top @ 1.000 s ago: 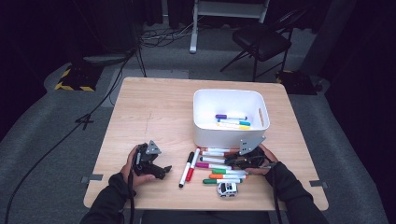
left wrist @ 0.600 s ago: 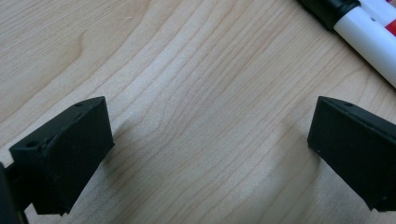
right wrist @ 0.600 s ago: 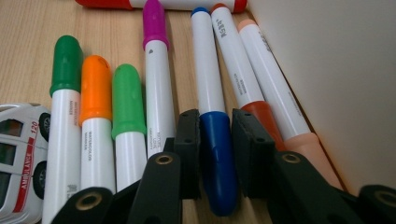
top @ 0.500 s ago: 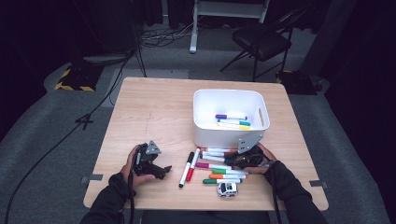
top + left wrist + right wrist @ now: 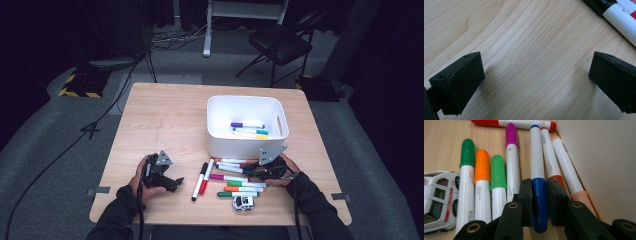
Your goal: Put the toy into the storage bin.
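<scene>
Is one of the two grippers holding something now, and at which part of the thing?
The right gripper is shut on the blue marker, its jaws pressing the blue cap end. The left gripper holds nothing; its jaws stand open over bare table.

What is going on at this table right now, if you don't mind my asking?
A person is sorting markers with a gripper in each hand. The right gripper is clamped on the cap of a blue marker that lies among a row of markers in front of a white bin. A few markers are already in the bin. The left gripper rests open on the bare wooden table, holding nothing. A small toy car sits beside the row.
</scene>
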The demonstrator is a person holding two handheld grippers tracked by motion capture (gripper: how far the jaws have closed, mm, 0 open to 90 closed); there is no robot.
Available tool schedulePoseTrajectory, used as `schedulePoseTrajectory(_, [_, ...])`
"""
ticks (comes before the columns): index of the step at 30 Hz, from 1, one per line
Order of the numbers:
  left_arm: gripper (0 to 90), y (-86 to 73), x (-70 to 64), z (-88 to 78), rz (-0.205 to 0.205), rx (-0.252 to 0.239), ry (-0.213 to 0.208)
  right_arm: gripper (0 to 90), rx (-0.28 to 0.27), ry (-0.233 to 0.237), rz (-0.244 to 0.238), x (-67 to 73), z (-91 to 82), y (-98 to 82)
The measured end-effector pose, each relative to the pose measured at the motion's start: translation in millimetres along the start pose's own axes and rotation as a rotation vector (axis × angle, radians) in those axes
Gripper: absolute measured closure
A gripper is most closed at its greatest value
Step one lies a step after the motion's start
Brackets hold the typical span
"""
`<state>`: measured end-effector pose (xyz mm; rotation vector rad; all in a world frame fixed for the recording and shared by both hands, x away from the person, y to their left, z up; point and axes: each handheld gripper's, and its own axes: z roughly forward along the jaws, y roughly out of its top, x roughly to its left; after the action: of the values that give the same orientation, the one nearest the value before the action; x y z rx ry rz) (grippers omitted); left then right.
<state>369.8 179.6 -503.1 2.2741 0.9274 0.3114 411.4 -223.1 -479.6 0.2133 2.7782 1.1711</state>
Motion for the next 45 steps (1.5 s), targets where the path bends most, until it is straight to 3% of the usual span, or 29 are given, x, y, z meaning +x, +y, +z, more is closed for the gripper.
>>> schedulePoseTrajectory(11, [0.2,0.0,0.0,0.0,0.0,0.0,-0.001,75.2,-0.037,-0.014,-0.028,6.1,-33.5,13.9])
schedulePoseTrajectory(29, [0.2,0.1,0.1,-0.1,0.002,0.0,0.003,75.1,-0.114,-0.065,-0.102,1.3,-88.5,45.7])
schedulePoseTrajectory(45, [0.2,0.1,0.1,-0.3,0.003,-0.001,0.007,75.1,-0.171,-0.133,-0.117,-19.6,-128.3,76.6])
